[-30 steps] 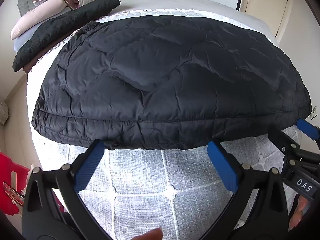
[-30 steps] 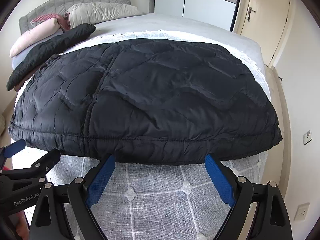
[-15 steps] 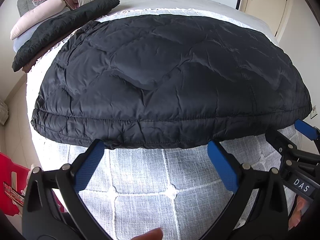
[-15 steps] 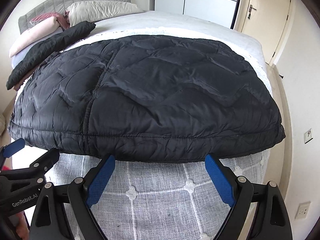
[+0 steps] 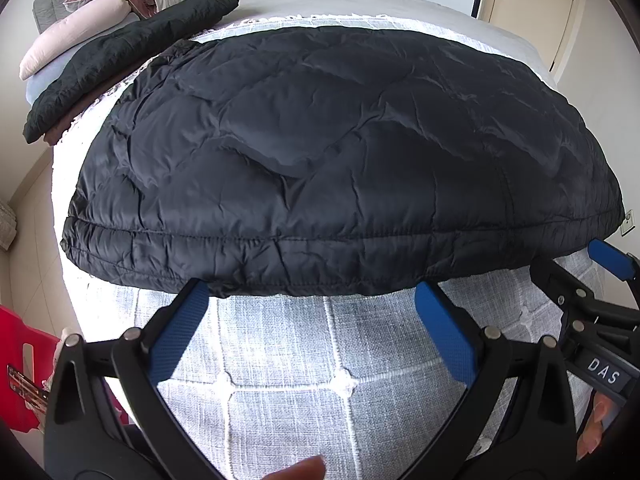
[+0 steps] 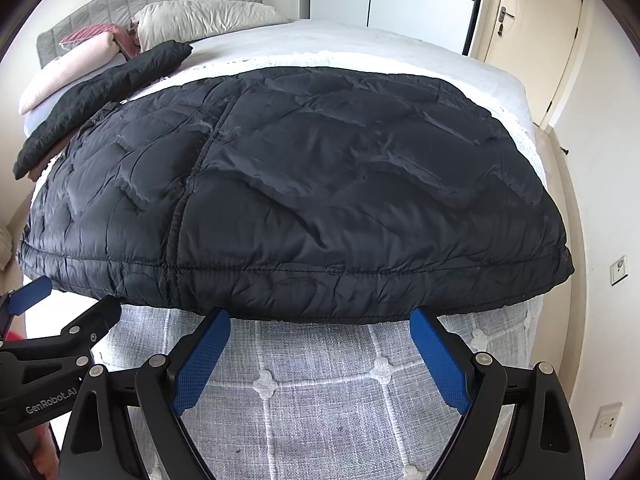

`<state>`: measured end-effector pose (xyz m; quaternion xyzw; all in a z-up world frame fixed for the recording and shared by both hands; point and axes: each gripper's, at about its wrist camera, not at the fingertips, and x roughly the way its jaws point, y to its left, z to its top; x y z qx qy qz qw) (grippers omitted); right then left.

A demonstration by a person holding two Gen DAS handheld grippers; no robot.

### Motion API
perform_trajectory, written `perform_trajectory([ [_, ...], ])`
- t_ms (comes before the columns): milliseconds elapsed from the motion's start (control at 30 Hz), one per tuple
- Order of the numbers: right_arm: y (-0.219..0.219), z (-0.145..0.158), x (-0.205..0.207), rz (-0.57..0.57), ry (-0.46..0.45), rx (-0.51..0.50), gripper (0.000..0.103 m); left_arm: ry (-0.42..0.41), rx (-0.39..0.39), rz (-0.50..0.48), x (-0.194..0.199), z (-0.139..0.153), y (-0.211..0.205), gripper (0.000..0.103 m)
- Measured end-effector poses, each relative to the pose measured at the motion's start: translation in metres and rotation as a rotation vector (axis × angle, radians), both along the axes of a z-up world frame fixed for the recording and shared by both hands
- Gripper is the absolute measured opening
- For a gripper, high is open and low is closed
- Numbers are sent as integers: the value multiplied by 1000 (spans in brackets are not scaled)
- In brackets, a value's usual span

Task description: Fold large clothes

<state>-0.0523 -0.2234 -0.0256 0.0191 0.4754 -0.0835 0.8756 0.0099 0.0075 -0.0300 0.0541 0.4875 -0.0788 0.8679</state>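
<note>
A large black quilted puffer garment [image 5: 340,152] lies spread flat across the bed, its hem edge facing me; it also shows in the right wrist view [image 6: 320,184]. My left gripper [image 5: 312,296] is open and empty, its blue pads just short of the hem. My right gripper [image 6: 320,320] is open and empty, also just short of the hem, further to the right. Each gripper appears at the edge of the other's view: the right gripper [image 5: 600,272] and the left gripper [image 6: 60,304].
The bed has a grey quilted mattress cover [image 5: 288,364]. A second dark garment [image 5: 120,60] and pillows [image 6: 200,20] lie at the head end. A red object [image 5: 20,360] stands at the left. A door [image 6: 528,28] and wardrobe are behind.
Both grippers have moved slightly closer to the hem of the garment. Both stay open and the garment has not moved.
</note>
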Motion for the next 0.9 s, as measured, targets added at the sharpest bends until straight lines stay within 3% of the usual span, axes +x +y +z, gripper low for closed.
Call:
perform_trajectory([
  [900,0,-2,0,6,9,5,92,10,1,-8,-2,-4,1,103],
])
